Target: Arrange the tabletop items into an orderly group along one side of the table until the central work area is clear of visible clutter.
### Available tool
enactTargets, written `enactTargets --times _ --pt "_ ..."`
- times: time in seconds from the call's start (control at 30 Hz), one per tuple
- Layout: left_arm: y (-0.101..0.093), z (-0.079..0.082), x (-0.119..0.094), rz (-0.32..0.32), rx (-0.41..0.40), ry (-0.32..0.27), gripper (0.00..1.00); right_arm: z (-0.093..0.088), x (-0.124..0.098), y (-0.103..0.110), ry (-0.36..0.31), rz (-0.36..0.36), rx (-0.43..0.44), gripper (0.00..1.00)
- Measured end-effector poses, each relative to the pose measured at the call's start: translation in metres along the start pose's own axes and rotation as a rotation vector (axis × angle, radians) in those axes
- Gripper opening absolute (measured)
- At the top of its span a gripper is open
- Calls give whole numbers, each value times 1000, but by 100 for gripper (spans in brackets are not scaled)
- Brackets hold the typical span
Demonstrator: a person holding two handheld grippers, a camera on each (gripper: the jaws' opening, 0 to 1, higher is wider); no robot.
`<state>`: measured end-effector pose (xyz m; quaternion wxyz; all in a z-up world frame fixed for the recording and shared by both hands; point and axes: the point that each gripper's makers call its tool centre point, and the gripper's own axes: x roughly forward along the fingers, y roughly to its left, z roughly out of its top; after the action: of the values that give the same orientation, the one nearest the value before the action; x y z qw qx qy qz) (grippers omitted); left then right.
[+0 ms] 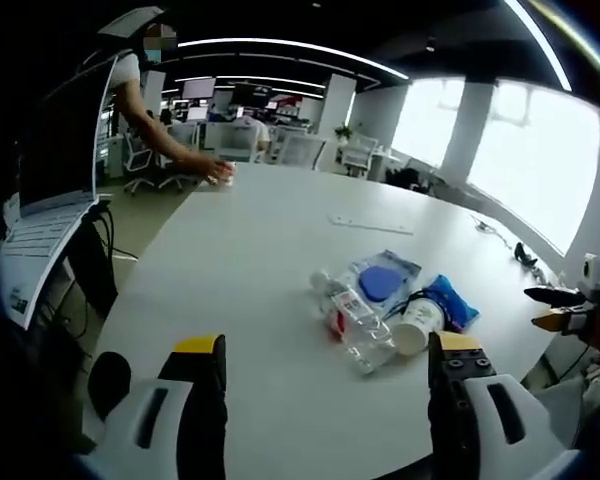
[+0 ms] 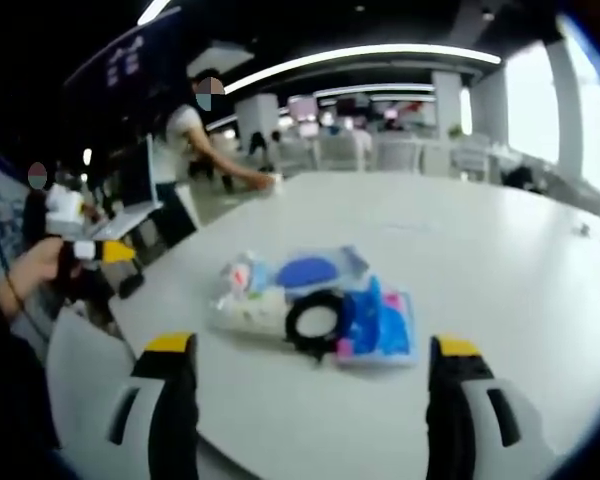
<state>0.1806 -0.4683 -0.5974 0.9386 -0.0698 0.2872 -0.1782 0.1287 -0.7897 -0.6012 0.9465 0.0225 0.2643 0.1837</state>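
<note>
On the round white table [image 1: 250, 260], a clear plastic bottle [image 1: 355, 325], a white paper cup lying on its side [image 1: 416, 328], a clear pouch with a blue disc [image 1: 382, 282] and a blue packet [image 1: 450, 298] lie clustered together, just beyond the left gripper [image 1: 325, 375], slightly right of it. Its jaws stand wide, holding nothing. The right gripper [image 2: 310, 375] faces the same cluster, jaws wide and empty. At far left, a person's hand [image 1: 212, 168] rests on the table.

Tipped paper cup [image 1: 417, 326], clear bottle [image 1: 358, 322], blue packets [image 1: 450, 299], clustered
</note>
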Motion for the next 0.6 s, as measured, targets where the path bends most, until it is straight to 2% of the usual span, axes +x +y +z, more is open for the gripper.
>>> enactTargets --times 0.2,0.6 --pt "-4 -1 10 -13 -18 12 78 1 5 0 6 3 3 92" --pt "-7 5 18 -43 33 4 81 3 20 4 38 26 -3 91"
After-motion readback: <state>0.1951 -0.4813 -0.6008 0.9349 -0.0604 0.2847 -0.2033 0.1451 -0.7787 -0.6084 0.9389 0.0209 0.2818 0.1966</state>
